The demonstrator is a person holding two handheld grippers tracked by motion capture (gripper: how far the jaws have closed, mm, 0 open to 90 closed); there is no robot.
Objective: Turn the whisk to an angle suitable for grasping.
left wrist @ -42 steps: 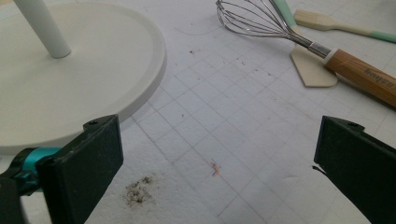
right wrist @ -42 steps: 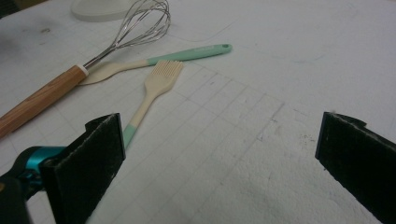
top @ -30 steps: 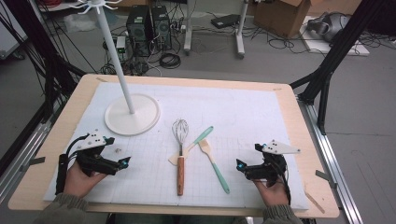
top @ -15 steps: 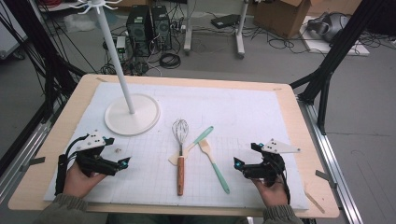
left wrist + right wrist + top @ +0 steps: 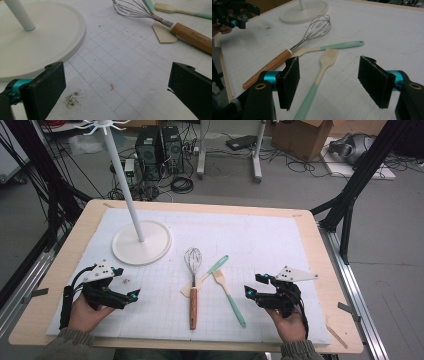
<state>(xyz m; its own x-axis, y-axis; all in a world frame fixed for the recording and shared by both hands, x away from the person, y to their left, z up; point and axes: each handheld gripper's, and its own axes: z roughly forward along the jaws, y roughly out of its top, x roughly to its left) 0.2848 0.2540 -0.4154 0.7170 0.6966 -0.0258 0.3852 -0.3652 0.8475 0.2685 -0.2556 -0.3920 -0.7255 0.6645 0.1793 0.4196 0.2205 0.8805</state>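
Fingers of right gripper (image 5: 329, 82) closing, nothing gripped, above brush (image 5: 322, 72), left gripper (image 5: 117, 92) open.

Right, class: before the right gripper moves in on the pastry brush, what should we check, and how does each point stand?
1. Right gripper jaws apart, just been closing, nothing between the pads: ok.
2. Pastry brush lies ahead, in line with the jaws: ok.
3. Brush's mint handle free of other utensils: ok.
4. Spatula close beside the bristles; whether they touch: cannot tell.
5. Whisk crosses the spatula, apart from the brush: ok.
6. Left gripper open, off to the side: ok.
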